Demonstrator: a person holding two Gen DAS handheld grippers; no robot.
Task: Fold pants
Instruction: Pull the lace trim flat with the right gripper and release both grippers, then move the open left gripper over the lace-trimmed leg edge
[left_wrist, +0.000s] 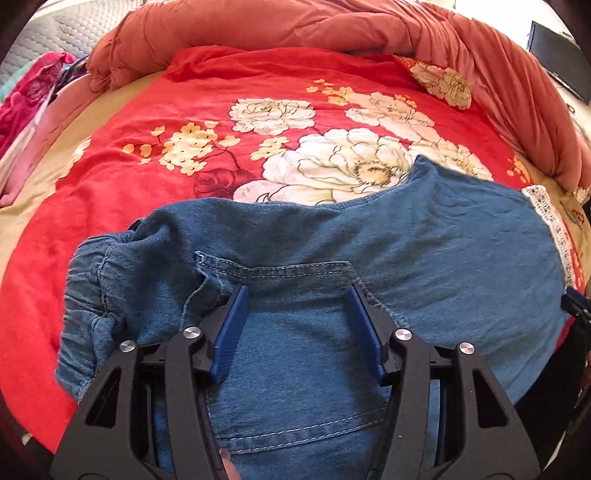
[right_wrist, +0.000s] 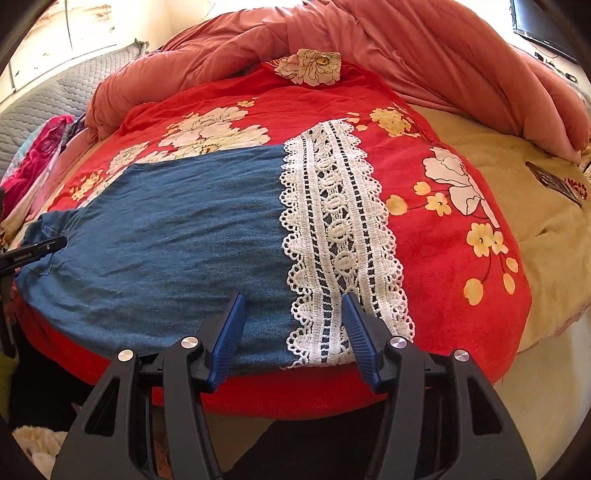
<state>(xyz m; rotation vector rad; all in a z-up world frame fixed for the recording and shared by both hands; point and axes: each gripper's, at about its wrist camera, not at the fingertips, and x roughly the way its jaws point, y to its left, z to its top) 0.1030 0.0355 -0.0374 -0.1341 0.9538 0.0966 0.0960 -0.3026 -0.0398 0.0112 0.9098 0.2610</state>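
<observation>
Pants (right_wrist: 166, 229): blue denim with a white lace hem (right_wrist: 340, 236), flat on the red flowered blanket (left_wrist: 147, 122) near the bed's edge. Left gripper (left_wrist: 297, 291): jaws spread over the back pocket (left_wrist: 295, 350), pinching nothing. Right gripper (right_wrist: 293, 299): spread above the hem. Behind: bunched pink quilt (right_wrist: 406, 48); pink clothes (left_wrist: 26, 99) at far left.

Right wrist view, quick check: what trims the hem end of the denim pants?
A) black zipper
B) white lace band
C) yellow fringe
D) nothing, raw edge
B: a white lace band runs across the end of the blue denim pants, lying on the red floral cover.
</observation>
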